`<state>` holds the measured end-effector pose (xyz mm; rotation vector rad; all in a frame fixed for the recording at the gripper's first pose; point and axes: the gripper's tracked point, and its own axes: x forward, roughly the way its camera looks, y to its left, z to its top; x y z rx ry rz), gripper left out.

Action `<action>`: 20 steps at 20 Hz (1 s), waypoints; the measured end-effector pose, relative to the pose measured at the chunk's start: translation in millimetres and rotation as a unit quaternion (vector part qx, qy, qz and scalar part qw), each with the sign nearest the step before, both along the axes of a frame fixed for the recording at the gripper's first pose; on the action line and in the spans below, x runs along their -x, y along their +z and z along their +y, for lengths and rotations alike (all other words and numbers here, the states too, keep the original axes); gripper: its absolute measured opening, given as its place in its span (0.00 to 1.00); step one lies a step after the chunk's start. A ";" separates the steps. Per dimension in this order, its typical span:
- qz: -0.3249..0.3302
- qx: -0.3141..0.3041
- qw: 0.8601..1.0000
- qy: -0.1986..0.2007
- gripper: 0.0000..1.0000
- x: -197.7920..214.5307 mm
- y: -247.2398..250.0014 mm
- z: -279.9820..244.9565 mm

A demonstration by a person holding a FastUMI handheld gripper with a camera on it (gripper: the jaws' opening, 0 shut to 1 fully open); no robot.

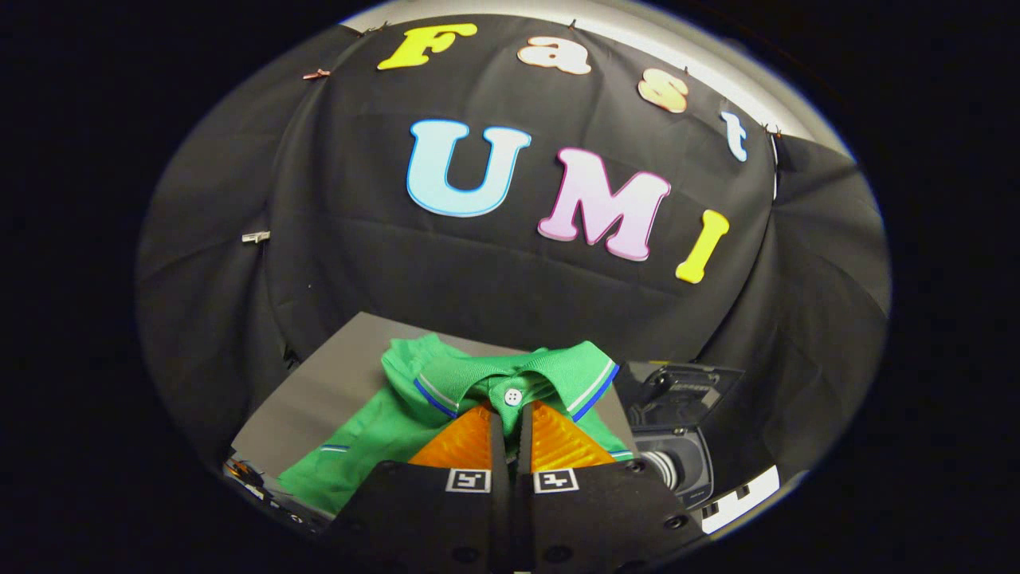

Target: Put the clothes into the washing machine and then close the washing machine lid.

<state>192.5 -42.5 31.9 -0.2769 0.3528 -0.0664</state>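
Progress: early | green polo shirt [414, 414] hangs off gripper [510, 414], jaws clenched on its placket under the collar button, above grey worktop [335, 375] | washing machine [677, 446] just right of shirt, lid [677, 391] up | left: load shirt, close lid

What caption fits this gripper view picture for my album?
Gripper pinching the green shirt by its button placket, washing machine open beside it.

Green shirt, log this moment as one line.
tool shut on green shirt at placket | shirt lifted above grey table | washing machine beside, lid open
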 end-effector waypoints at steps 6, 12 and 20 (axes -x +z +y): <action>-0.061 0.018 0.998 0.010 0.05 27.8 38.5 -19.6; -0.095 -0.046 0.994 0.010 0.05 48.3 67.8 -62.2; -0.097 -0.049 0.994 0.030 0.05 41.3 73.5 -168.0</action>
